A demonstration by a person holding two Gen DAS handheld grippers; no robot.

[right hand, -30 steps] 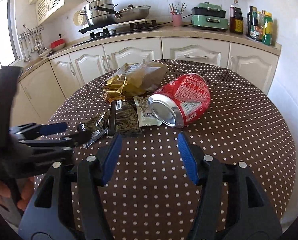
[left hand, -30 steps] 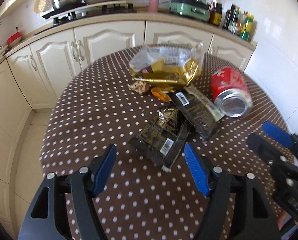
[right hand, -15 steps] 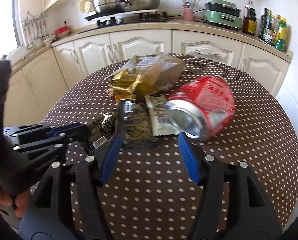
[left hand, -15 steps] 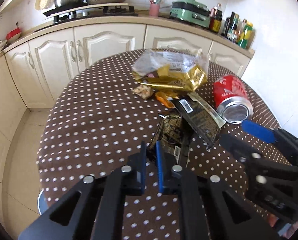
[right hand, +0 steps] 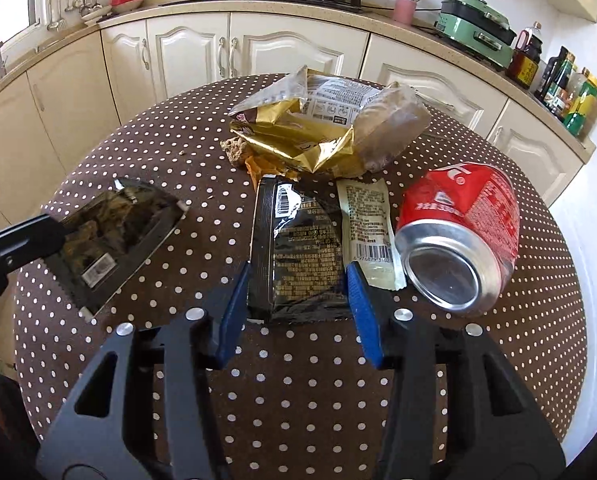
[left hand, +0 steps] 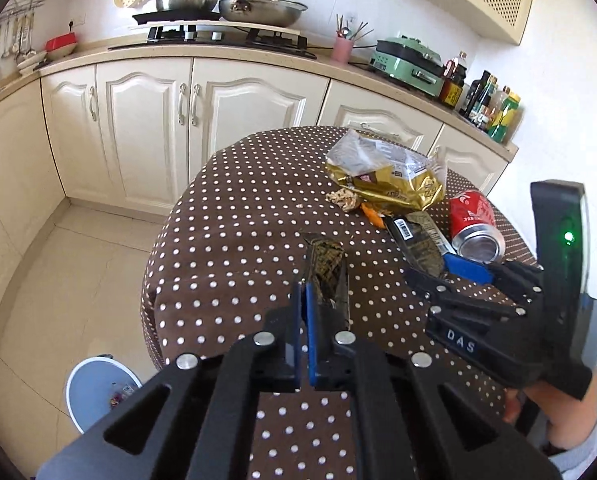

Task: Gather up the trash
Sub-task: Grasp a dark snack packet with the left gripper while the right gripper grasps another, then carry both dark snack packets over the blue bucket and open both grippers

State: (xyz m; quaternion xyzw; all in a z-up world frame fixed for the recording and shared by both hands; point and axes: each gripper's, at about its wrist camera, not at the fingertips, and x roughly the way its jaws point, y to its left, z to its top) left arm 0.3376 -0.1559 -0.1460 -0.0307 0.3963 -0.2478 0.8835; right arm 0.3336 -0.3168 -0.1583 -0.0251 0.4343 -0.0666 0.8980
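One dark crinkled foil wrapper (left hand: pixel 325 266) is pinched in your left gripper (left hand: pixel 304 312) above the dotted table (left hand: pixel 234 248), while your spread right gripper (right hand: pixel 296 280) straddles another black wrapper (right hand: pixel 298 240) beside the dented red can (right hand: pixel 458 236), nothing binned yet.

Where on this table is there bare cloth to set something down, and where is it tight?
Bare cloth: the near edge behind the right gripper, and the left side beyond the lifted wrapper in the left gripper. Crowded: the middle, from the gold bag past the black wrapper to the red can.
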